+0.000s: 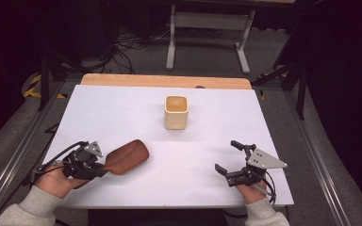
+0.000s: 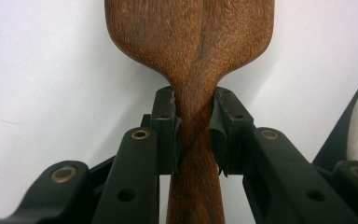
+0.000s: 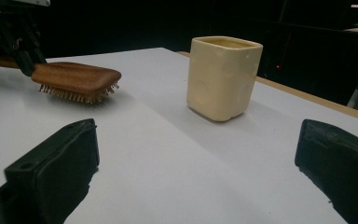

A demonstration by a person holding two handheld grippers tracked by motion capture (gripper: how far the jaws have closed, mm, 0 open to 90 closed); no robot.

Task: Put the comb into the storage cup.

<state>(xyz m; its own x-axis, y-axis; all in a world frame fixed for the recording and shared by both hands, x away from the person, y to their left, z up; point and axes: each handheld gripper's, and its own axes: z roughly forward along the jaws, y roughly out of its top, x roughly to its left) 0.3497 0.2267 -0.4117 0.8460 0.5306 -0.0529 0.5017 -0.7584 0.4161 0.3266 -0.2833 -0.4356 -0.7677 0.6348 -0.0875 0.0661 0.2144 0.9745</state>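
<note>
A brown wooden hairbrush (image 1: 127,157) lies low over the white table at the front left, bristles down. My left gripper (image 1: 99,170) is shut on its handle; in the left gripper view both pads press the narrow neck of the hairbrush (image 2: 193,126). A cream square cup (image 1: 176,112) stands upright in the middle of the table, farther back. My right gripper (image 1: 227,157) rests open at the front right with nothing between its jaws. In the right gripper view the cup (image 3: 223,77) stands ahead and the hairbrush (image 3: 77,80) is off to the left.
The white table top (image 1: 122,117) has a wooden strip (image 1: 165,81) along its far edge. Metal frame rails run along both sides. A grey stand (image 1: 207,28) and cables lie on the floor behind the table.
</note>
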